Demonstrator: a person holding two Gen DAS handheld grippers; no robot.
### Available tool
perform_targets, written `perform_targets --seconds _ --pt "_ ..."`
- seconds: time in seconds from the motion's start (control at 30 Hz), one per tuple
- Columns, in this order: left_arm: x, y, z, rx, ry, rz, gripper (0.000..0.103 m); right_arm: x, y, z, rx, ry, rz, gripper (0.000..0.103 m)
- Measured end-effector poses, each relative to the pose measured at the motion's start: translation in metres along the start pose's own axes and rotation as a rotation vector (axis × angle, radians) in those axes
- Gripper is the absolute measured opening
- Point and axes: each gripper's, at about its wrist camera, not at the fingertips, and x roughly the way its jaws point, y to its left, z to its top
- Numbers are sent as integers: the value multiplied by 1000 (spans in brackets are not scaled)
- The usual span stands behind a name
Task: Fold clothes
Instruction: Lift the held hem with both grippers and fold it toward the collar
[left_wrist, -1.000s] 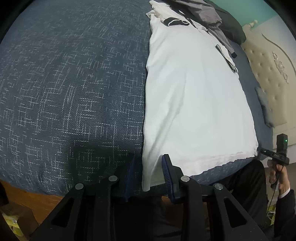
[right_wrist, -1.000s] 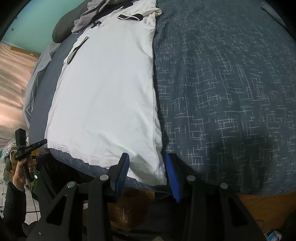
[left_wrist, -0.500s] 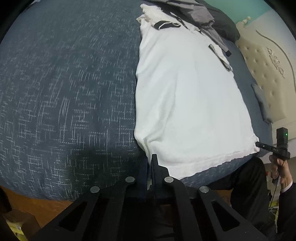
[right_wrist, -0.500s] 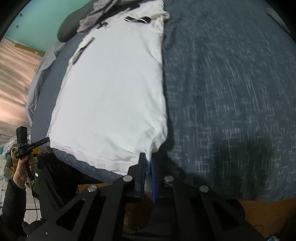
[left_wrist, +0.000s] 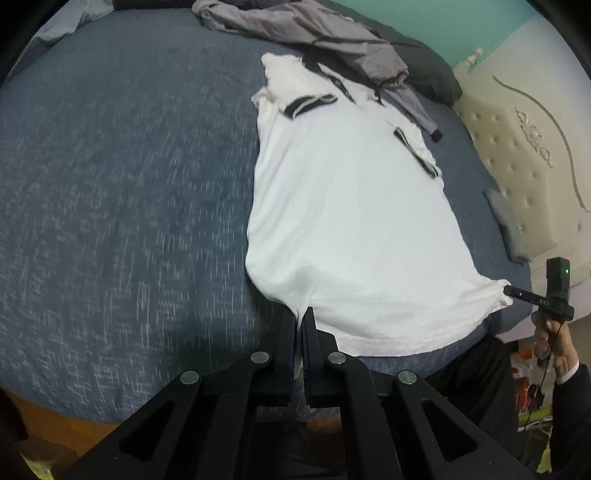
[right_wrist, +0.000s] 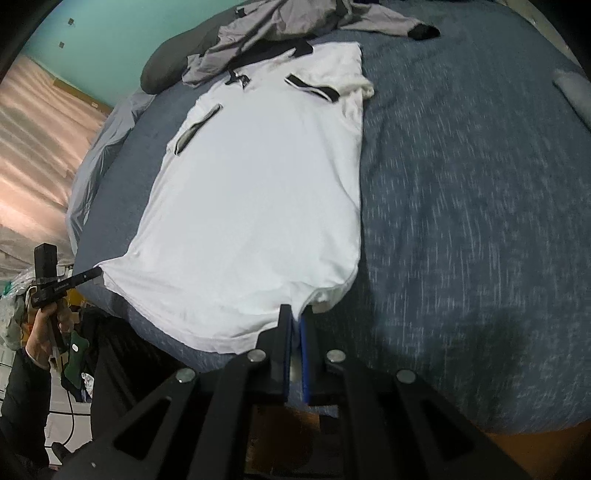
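Observation:
A white polo shirt (left_wrist: 351, 206) (right_wrist: 258, 192) with black collar and sleeve trims lies lengthwise on the blue bedspread (left_wrist: 110, 192), sleeves folded in. My left gripper (left_wrist: 298, 314) is shut on the hem's left corner, which is pulled up into a peak. My right gripper (right_wrist: 295, 312) is shut on the hem's right corner in the same way. Each view also shows the other gripper pinching the far corner: the right gripper (left_wrist: 508, 291) at the right edge, the left gripper (right_wrist: 96, 272) at the left edge.
A grey jacket (left_wrist: 314, 33) (right_wrist: 280, 26) and a dark pillow (left_wrist: 424, 74) lie past the shirt's collar. A cream tufted headboard (left_wrist: 517, 158) stands to the right. The bed's near edge runs under my grippers. A person's hand (left_wrist: 554, 343) holds the right gripper's handle.
Both grippers went from open around the hem corners to shut on them. They then rose, and the hem's corners lifted off the bedspread.

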Motion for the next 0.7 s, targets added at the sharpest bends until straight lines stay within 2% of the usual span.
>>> perform_targets --seconds 0.7 --pt "-39 -32 95 30 -126 -16 3 -51 14 87 -25 -132 23 4"
